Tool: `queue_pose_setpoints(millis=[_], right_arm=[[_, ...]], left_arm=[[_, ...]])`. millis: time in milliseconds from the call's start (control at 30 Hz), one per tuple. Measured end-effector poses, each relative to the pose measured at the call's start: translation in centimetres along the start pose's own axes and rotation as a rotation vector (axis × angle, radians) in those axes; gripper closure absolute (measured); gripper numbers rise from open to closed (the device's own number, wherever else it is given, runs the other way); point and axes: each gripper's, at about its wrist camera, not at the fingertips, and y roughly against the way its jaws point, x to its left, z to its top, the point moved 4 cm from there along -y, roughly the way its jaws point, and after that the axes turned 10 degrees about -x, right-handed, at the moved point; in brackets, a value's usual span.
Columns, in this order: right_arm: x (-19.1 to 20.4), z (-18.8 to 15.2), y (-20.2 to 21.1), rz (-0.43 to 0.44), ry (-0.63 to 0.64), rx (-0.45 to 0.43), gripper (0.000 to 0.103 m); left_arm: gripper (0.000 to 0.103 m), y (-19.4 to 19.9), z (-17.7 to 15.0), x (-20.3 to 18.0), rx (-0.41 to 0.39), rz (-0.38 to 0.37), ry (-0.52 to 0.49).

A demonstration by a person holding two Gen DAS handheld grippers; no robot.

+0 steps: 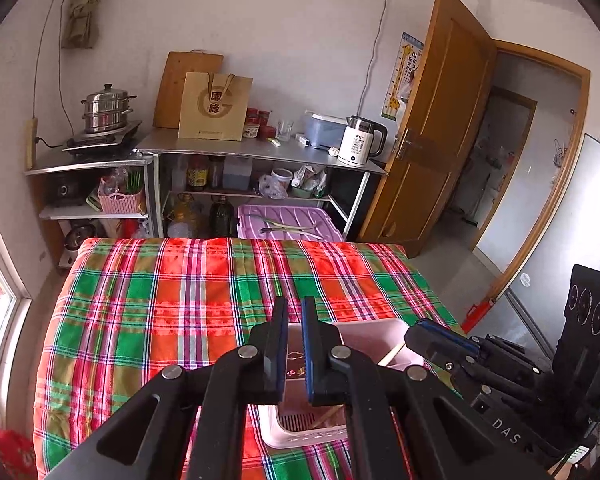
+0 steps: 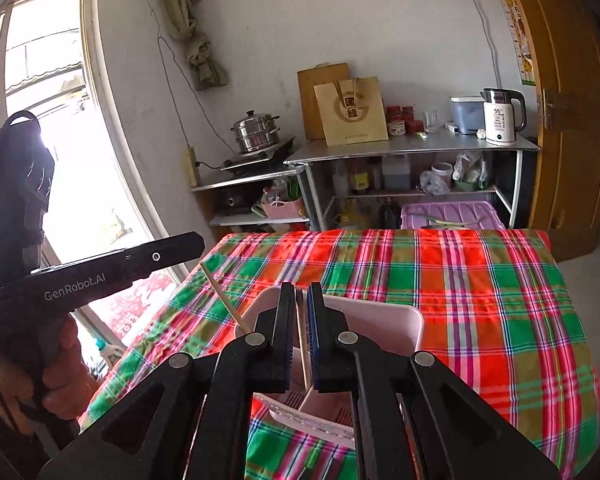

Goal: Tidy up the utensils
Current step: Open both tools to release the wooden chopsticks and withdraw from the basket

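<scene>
A desk under a red, green and pink plaid cloth fills the lower half of both views, its near edge cut off by the black gripper frames. On it, close to the camera, stands a pale pink utensil basket; most of its walls and floor are hidden behind the jaws, so only a slotted bottom and part of the rim show, and its compartments cannot be sorted out. The left gripper hangs over the basket with its jaws nearly together and nothing seen between them. The right gripper has its jaws slightly parted around a wooden chopstick, which stands steeply, long axis running from the basket upward and away; whether the pads press on it cannot be told. A second chopstick leans out of the basket toward the window side, its lower end hidden behind the jaw.
</scene>
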Motion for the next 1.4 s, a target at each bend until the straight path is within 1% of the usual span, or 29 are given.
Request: queue_pose_setpoints(millis=[67,200,233,333,433,500,667,733,800,967,1167,1267,1400], right_arm=[[0.1,0.3,0.6,-0.006,0.0,-0.009,0.086],[0.1,1.0,2.7,-0.011,-0.005,-0.044,0.081],[0.1,1.2,3.3,-0.01,-0.005,-0.056,0.079],[0.4,1.3,5.6,-0.016,0.003,-0.093,0.079],[0.8,0.5,7.9,-0.017,0.007,-0.109,0.079],[0.7,-0.4,9.3,-0.018,0.008,-0.106,0.079],[0.1,-3.5,12.1,-0.023,0.008,-0.082,0.079],[-0.3,-4.7,13.2,-0.04,0.003,-0.069,0.079],[-0.8,-6.1,14.1,-0.046,-0.017,-0.052,0.079],[-1.5,-9.5,15.5,-0.06,-0.03,0.0,0.079],[-2.0,-13.3,15.0,-0.079,-0.012,0.095,0.079],[-2.6,-14.6,14.1,-0.087,-0.017,0.143,0.079],[-3.0,-16.5,13.1,-0.096,-0.01,0.197,0.081]], left_arm=[[0.096,0.6,0.3,-0.2,-0.01,-0.001,-0.005],[0.08,2.8,0.8,-0.5,-0.053,-0.001,-0.019],[0.079,3.6,0.9,-0.6,-0.067,-0.001,-0.021],[0.079,6.2,0.7,-1.0,-0.104,-0.013,-0.024],[0.079,8.8,-0.5,-1.3,-0.135,-0.023,-0.031],[0.079,10.3,-1.9,-1.6,-0.143,-0.036,-0.035],[0.079,13.0,-6.5,-2.2,-0.121,-0.05,-0.046],[0.079,13.7,-8.7,-2.7,-0.105,-0.066,-0.047],[0.079,14.1,-10.8,-3.2,-0.079,-0.09,-0.043],[0.079,14.5,-15.7,-4.2,-0.02,-0.117,-0.026],[0.079,13.1,-19.7,-4.3,0.068,-0.123,-0.007],[0.079,12.1,-21.1,-4.1,0.112,-0.109,-0.001],[0.079,11.0,-22.5,-4.6,0.156,-0.124,0.006]])
